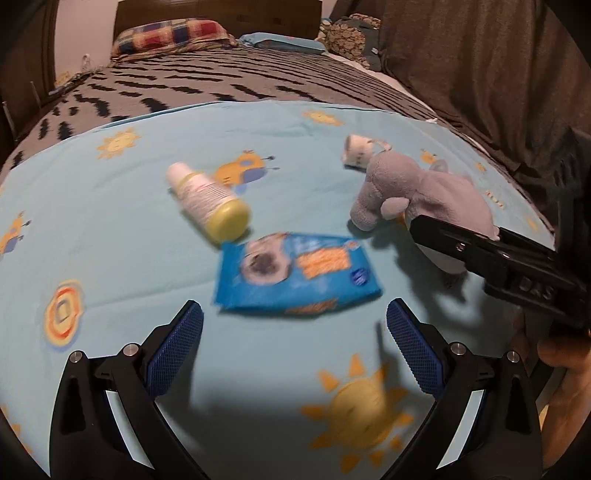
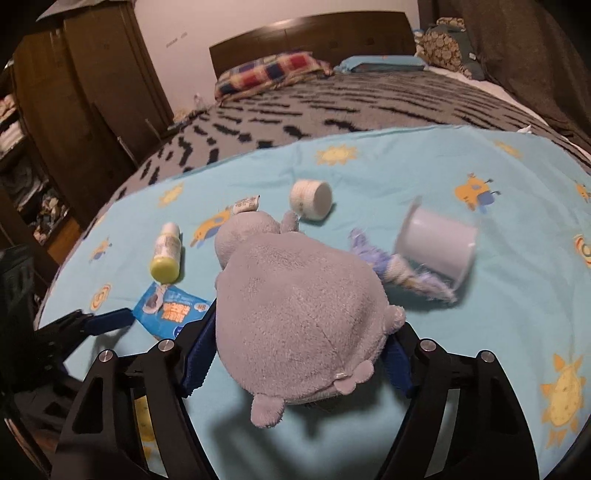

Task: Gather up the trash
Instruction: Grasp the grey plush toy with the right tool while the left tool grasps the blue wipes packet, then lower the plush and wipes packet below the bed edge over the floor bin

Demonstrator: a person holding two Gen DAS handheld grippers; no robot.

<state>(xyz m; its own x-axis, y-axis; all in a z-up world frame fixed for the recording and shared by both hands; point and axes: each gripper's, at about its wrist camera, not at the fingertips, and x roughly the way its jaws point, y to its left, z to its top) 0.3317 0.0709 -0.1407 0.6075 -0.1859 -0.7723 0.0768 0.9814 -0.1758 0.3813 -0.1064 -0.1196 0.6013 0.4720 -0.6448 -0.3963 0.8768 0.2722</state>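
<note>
A grey plush toy [image 2: 295, 314] lies on the light blue sheet [image 2: 424, 166], and my right gripper [image 2: 299, 347] is shut on its body, blue pads pressing both flanks. The left wrist view shows the plush toy [image 1: 417, 192] under one black finger of the right gripper [image 1: 461, 247]. My left gripper [image 1: 295, 325] stands open just short of a blue wipes packet [image 1: 295, 277], nothing between its pads. A white bottle with a yellow cap [image 1: 210, 199] lies beyond the packet. A small white jar [image 2: 312, 199], a tipped white cup [image 2: 436, 247] and a frayed purple scrap [image 2: 399, 273] lie behind the plush.
A grey blanket with black marks [image 1: 240, 74] covers the far bed, with a checked pillow [image 1: 173, 35] at the wooden headboard [image 2: 314, 37]. A dark wardrobe [image 2: 74, 92] stands left of the bed and a brown curtain [image 1: 480, 55] hangs on the right. A hand [image 1: 565, 373] holds the right gripper.
</note>
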